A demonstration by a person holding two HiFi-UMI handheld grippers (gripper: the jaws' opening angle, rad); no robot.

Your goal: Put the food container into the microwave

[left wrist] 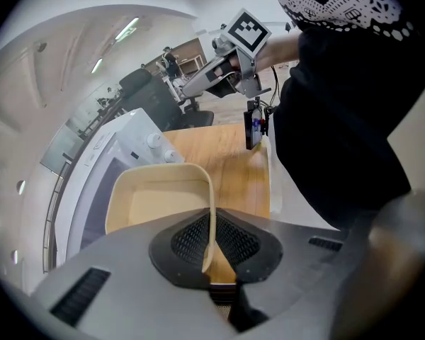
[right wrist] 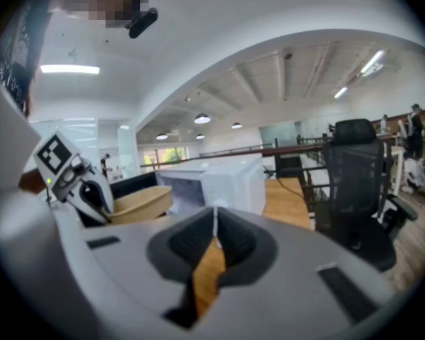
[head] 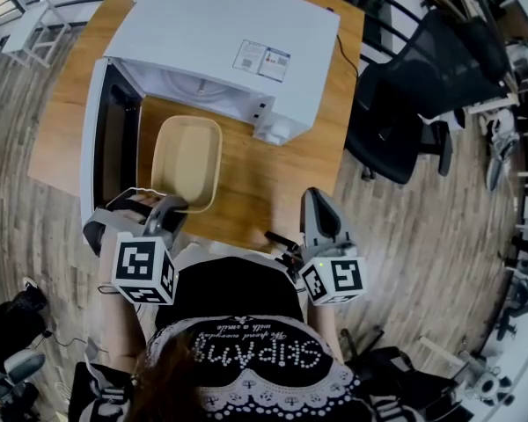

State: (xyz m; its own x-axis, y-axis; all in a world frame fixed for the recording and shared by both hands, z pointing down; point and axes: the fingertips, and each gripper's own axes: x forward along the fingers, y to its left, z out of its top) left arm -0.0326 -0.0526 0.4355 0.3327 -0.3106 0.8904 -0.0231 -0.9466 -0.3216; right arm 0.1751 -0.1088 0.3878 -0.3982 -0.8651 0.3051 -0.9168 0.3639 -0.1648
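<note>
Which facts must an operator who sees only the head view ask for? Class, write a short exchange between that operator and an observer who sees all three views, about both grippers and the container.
Operator: Does the left gripper really hold the container?
Observer: Yes. The left gripper view shows its pads clamped on the container's thin side wall.
Operator: Is anything in the right gripper?
Observer: No. The right gripper view shows its jaws closed together with nothing between them, and the table lies beyond.
</note>
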